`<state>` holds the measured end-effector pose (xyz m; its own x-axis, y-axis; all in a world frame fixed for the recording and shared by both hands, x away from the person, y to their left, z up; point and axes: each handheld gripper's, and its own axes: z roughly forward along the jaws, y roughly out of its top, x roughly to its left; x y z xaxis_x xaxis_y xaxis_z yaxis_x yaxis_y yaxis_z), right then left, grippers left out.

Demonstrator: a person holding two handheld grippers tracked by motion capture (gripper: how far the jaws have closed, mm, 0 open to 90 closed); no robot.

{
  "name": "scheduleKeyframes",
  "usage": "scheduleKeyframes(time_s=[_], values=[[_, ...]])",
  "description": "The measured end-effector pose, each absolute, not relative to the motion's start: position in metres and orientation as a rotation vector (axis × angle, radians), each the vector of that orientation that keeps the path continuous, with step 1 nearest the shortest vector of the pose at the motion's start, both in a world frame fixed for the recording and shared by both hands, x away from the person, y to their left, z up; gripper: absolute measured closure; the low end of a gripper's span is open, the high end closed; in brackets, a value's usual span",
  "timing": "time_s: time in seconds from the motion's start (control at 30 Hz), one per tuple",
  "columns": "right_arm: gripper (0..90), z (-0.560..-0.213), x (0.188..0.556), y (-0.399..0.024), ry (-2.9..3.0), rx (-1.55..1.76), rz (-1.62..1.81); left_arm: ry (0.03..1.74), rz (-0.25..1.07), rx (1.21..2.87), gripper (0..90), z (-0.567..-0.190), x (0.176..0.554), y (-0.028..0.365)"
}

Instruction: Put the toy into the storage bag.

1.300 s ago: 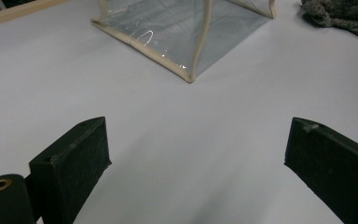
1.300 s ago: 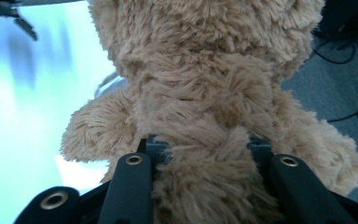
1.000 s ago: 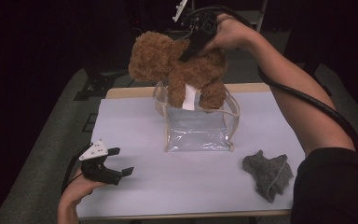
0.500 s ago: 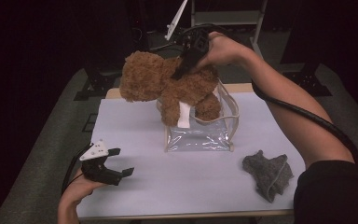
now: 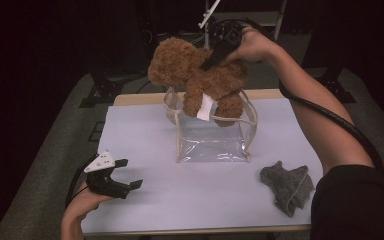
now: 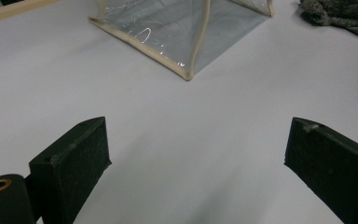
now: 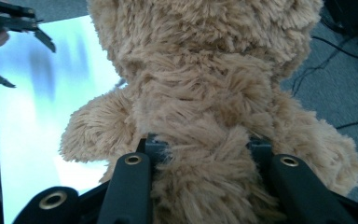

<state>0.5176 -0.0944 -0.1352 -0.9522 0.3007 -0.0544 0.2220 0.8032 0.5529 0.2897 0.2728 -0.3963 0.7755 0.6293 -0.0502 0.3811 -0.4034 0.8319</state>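
Observation:
A brown plush teddy bear hangs over the mouth of a clear plastic bag with beige trim, its feet at the bag's rim. My right gripper is shut on the bear's back; in the right gripper view both jaws press into the fur of the bear. My left gripper rests low at the front left of the table, open with nothing between its jaws. Its own view has the bag ahead and its fingers wide apart.
A crumpled grey cloth lies at the front right of the white table top; it also sits in the far right corner of the left gripper view, grey cloth. A black cable trails along the right forearm. Dark floor surrounds the table.
The right gripper has carried the bear leftward and lower, so its feet now sit at the bag's opening. The left gripper has stayed where it was.

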Motion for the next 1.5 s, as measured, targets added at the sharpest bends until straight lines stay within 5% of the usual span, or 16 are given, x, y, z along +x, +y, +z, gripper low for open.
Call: scheduleKeyframes(time_s=[1.5], values=[[62.9,-0.190,0.524,-0.110,2.877,0.562,0.789,0.751,0.330,2.049,5.5,-0.396,0.289,0.271]])
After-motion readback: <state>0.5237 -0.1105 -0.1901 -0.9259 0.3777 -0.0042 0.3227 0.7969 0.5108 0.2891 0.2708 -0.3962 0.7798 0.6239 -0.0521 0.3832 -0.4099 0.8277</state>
